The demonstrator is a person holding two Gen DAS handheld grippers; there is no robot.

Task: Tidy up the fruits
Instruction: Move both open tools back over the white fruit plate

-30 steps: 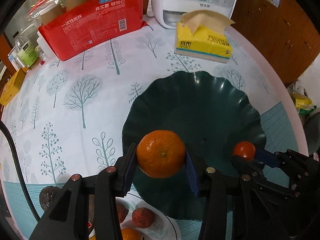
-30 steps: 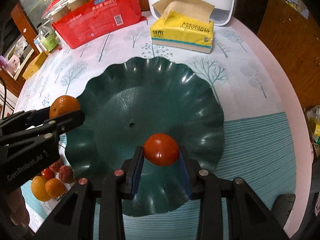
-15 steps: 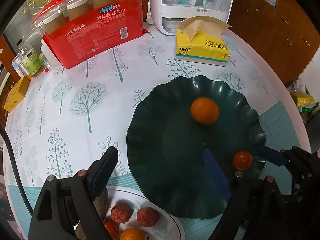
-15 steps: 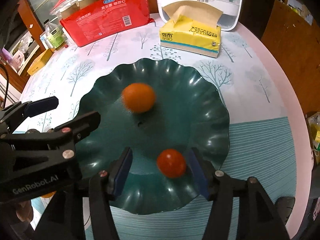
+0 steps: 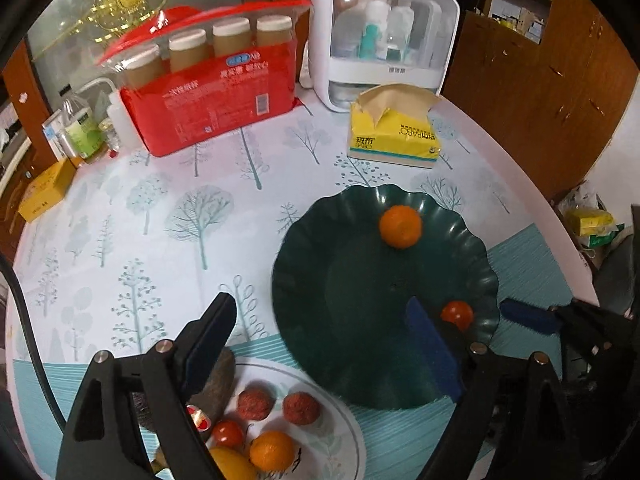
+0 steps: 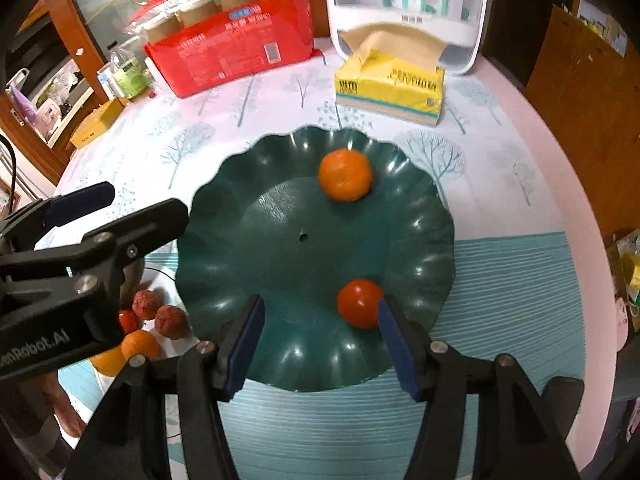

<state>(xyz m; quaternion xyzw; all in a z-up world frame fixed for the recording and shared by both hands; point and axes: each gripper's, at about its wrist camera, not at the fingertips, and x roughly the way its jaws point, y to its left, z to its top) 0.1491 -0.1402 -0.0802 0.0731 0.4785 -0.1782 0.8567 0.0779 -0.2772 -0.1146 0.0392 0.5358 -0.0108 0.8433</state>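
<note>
A mandarin orange [image 5: 400, 227] [image 6: 345, 175] lies loose on the far side of the dark green scalloped plate [image 5: 340, 360] [image 6: 280, 260]. A small red tomato [image 5: 457, 314] [image 6: 359, 308] rests near the plate's right front rim. My left gripper [image 5: 320, 316] hovers open above the plate's near left edge, holding nothing. My right gripper [image 6: 320, 308] is open above the plate's front. The tomato sits on the plate just inside its right finger, and I cannot tell whether the two touch. A white plate [image 5: 332, 440] at the lower left holds several more fruits.
At the back of the tree-print tablecloth stand a red pack of cups [image 5: 208, 100], a yellow tissue box [image 5: 394, 136] and a white storage case [image 5: 380, 40]. Bottles [image 5: 82, 128] and a small yellow box [image 5: 44, 192] sit far left. The round table's edge curves down the right.
Both grippers opened, letting the orange and the tomato fall onto the green plate. The orange rolled to the far side. Both grippers then rose and drew back.
</note>
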